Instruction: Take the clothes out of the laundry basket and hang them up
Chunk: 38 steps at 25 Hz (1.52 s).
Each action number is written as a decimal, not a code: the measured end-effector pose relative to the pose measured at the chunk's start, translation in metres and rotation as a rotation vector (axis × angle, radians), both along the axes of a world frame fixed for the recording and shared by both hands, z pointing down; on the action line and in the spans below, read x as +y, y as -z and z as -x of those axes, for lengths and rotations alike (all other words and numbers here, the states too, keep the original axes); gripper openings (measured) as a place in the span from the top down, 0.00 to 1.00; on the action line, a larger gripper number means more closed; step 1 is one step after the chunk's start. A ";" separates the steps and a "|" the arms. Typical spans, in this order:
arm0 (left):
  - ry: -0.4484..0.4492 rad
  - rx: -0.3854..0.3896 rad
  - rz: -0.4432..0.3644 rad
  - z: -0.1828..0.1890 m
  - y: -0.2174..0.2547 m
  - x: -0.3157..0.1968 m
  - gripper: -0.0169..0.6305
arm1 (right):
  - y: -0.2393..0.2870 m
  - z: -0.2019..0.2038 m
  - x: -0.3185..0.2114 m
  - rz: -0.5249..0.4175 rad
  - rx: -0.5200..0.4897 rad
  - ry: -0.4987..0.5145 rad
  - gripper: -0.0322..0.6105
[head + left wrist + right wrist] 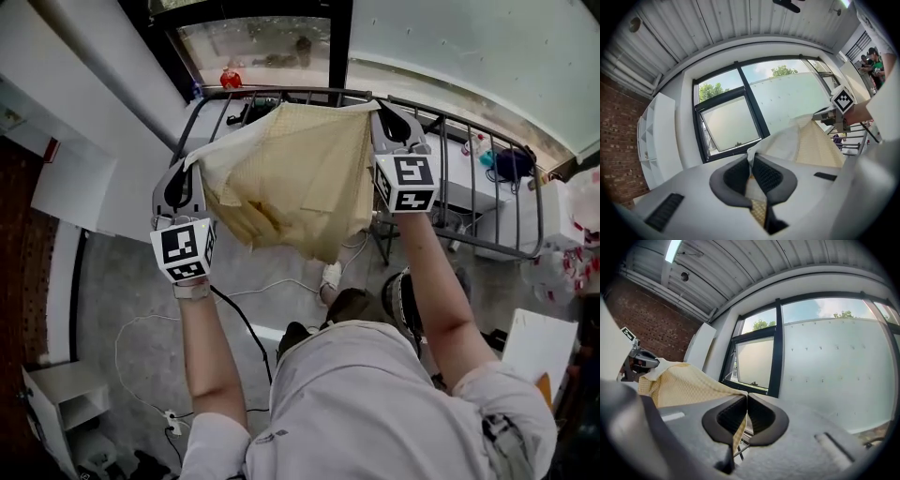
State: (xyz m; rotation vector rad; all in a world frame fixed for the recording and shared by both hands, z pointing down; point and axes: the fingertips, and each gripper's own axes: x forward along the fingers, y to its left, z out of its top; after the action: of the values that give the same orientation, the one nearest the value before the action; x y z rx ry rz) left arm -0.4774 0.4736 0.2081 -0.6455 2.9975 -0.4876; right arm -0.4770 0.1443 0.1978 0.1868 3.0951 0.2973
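Note:
A pale yellow waffle-weave cloth (pixel 291 178) is stretched between my two grippers, held up over the black drying rack (pixel 487 131). My left gripper (pixel 192 161) is shut on the cloth's left corner; in the left gripper view the fabric (pixel 811 145) runs out from between the pads (pixel 752 161). My right gripper (pixel 377 111) is shut on the opposite corner, and in its own view the cloth (pixel 684 383) hangs from the closed jaws (pixel 746 401). The cloth's lower part sags in folds between them. No laundry basket shows.
The rack's bars (pixel 281 94) run under and behind the cloth, in front of a dark-framed window (pixel 262 42). A white cabinet (pixel 56 394) and cables (pixel 141 328) lie on the floor at left. White bags (pixel 572 244) stand at right.

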 end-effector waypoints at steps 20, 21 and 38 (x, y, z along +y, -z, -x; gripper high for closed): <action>-0.099 0.011 -0.037 0.283 0.014 -0.084 0.95 | 0.033 0.240 -0.078 0.024 0.017 -0.130 0.94; -0.116 0.019 -0.044 0.295 0.010 -0.088 0.95 | 0.032 0.247 -0.080 0.022 0.022 -0.147 0.94; -0.383 0.347 0.035 0.411 -0.168 -0.161 0.95 | -0.139 0.294 -0.120 0.034 0.395 -0.392 0.93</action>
State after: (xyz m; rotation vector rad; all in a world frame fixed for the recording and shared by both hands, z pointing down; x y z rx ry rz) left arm -0.8885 0.3121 0.3761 -1.4022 3.0493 -0.4421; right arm -0.7712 0.0240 0.3370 -0.4203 3.5074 0.2381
